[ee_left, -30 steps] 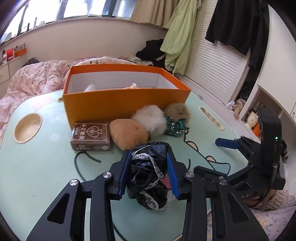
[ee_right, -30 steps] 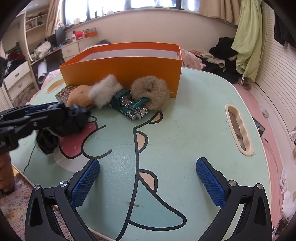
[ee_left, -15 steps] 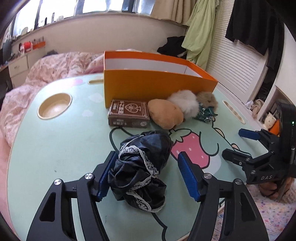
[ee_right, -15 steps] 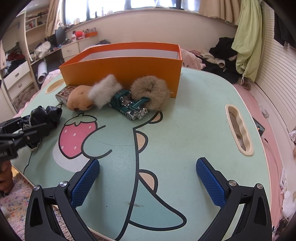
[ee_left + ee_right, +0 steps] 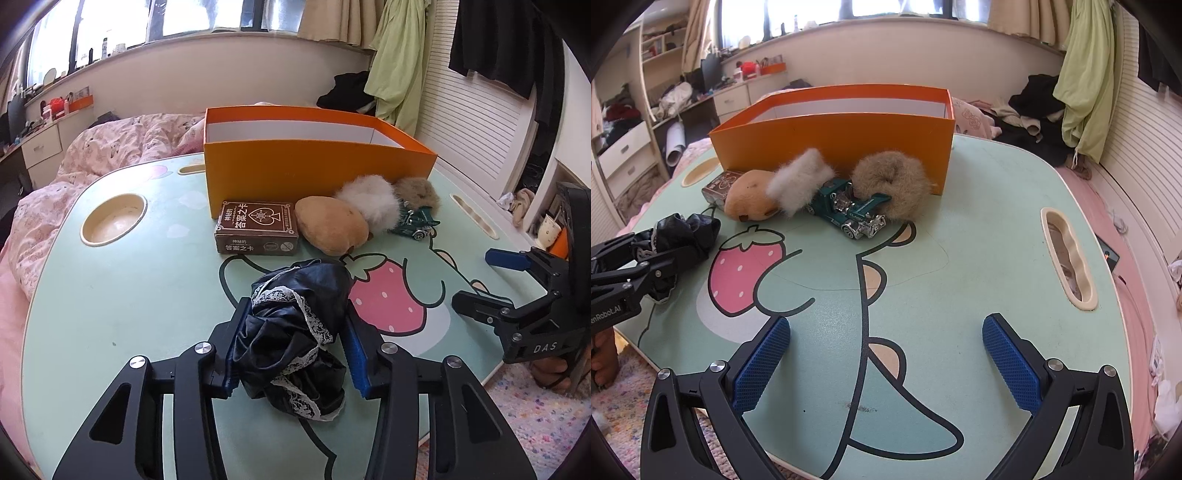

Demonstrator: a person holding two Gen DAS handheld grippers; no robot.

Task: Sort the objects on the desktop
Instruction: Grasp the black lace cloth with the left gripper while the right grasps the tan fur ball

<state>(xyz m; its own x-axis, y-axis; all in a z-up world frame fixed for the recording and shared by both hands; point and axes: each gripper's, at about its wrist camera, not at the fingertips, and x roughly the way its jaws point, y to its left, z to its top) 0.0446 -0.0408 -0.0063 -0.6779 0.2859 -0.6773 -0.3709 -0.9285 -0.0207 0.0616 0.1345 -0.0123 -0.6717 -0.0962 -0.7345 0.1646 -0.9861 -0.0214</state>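
Observation:
My left gripper (image 5: 293, 343) is shut on a black lace-trimmed cloth bundle (image 5: 299, 325), which rests low over the table's near left; it also shows in the right wrist view (image 5: 679, 232). An orange box (image 5: 306, 166) stands open at the back. In front of it lie a brown card box (image 5: 256, 227), a tan plush (image 5: 330, 229), a white fluffy scrunchie (image 5: 369, 201), a brown fluffy scrunchie (image 5: 890, 186) and a green toy car (image 5: 849, 210). My right gripper (image 5: 886, 354) is open and empty above the table's front edge.
The mint table (image 5: 979, 240) has a round cup recess (image 5: 112, 219) at left and a slot (image 5: 1067, 258) at right. A pink-quilted bed (image 5: 110, 147) lies behind. A patterned rug (image 5: 535, 413) lies below the table's front edge.
My left gripper opened around the cloth half a second ago and has closed on it again, nearer the table's left front. The right gripper has not moved.

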